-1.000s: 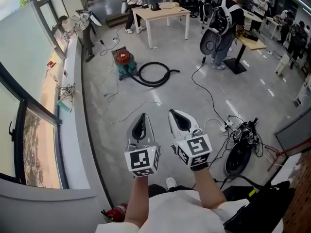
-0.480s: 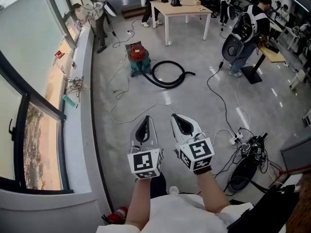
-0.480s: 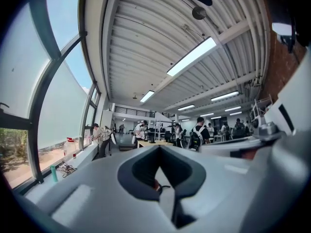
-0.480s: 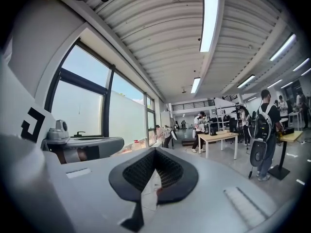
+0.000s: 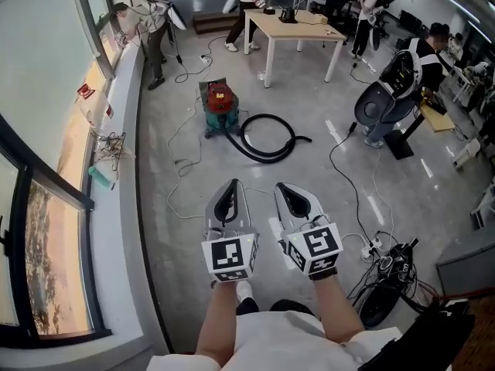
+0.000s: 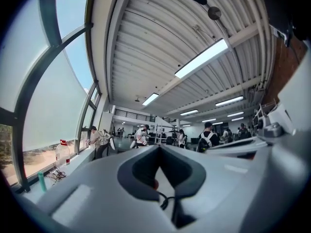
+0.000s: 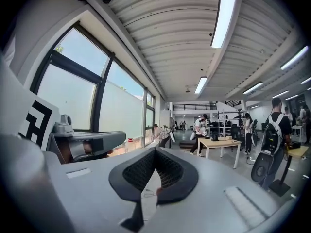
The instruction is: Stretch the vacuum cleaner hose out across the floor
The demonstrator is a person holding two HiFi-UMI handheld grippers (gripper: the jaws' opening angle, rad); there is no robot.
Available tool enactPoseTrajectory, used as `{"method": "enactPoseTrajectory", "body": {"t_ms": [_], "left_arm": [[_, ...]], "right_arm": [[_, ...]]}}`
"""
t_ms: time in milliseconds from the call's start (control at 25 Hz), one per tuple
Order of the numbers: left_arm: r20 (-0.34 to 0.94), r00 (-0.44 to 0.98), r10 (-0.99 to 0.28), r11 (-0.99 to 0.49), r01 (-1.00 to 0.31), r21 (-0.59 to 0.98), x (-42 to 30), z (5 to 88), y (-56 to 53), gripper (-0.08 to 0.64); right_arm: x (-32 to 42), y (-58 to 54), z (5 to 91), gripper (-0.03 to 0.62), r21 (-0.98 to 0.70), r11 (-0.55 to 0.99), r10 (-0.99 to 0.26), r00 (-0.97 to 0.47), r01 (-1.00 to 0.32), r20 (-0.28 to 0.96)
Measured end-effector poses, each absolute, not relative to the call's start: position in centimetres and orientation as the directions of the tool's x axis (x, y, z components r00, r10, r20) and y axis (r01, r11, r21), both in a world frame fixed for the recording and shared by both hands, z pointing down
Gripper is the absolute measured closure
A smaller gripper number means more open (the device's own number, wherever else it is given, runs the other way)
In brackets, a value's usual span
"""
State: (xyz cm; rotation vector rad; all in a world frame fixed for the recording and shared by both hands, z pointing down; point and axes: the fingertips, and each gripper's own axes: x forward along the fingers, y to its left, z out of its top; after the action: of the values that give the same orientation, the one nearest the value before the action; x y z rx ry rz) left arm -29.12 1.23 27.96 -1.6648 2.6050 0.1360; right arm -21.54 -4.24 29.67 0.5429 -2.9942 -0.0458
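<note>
The vacuum cleaner point(image 5: 220, 105), a red-topped canister on a teal base, stands on the grey floor ahead of me. Its black hose point(image 5: 270, 138) lies coiled in a loop just right of it. My left gripper point(image 5: 230, 185) and right gripper point(image 5: 283, 188) are held side by side, pointing level toward the vacuum and well short of it. Both are shut with nothing in them. In the left gripper view the jaws point(image 6: 160, 147) are together, and a bit of the red canister and hose shows through their gap. The right gripper view shows the same closed jaws point(image 7: 155, 152).
A long window ledge point(image 5: 116, 153) with clutter runs along the left. Thin cables point(image 5: 186, 178) trail over the floor between me and the vacuum. A wooden table point(image 5: 297, 24) and several people stand beyond. A black device with tangled cords point(image 5: 384, 284) lies at the right.
I have moved forward across the floor, so the vacuum and hose appear nearer and larger. Both grippers stay shut and side by side.
</note>
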Motion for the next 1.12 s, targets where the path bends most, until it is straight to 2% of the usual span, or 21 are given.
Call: {"method": "enactPoseTrajectory", "body": {"t_ms": [440,600,960,1120], "left_arm": [[-0.04,-0.369,-0.928,0.366,-0.928,0.074,-37.9,31.2,-9.2,0.56],[-0.033,-0.361,-0.932,0.358,-0.931,0.067,-41.9,31.4,-16.0,0.56],[-0.05,-0.329,-0.943,0.33,-0.944,-0.004,-47.2,27.4,-32.9,0.56],[-0.018,-0.342,-0.94,0.342,-0.94,-0.011,-49.3,28.6,-37.3,0.56]], "right_arm": [[-31.4,-13.0,32.9,0.597,0.05,0.941,-0.339,-0.932,-0.335,0.125],[-35.6,-19.5,33.8,0.597,0.044,0.944,-0.33,-0.936,-0.327,0.119],[-41.6,-37.2,28.9,0.597,0.016,0.933,-0.36,-0.933,-0.36,0.016],[-43.6,-42.0,30.0,0.597,-0.017,0.934,-0.357,-0.934,-0.358,0.032]]}}
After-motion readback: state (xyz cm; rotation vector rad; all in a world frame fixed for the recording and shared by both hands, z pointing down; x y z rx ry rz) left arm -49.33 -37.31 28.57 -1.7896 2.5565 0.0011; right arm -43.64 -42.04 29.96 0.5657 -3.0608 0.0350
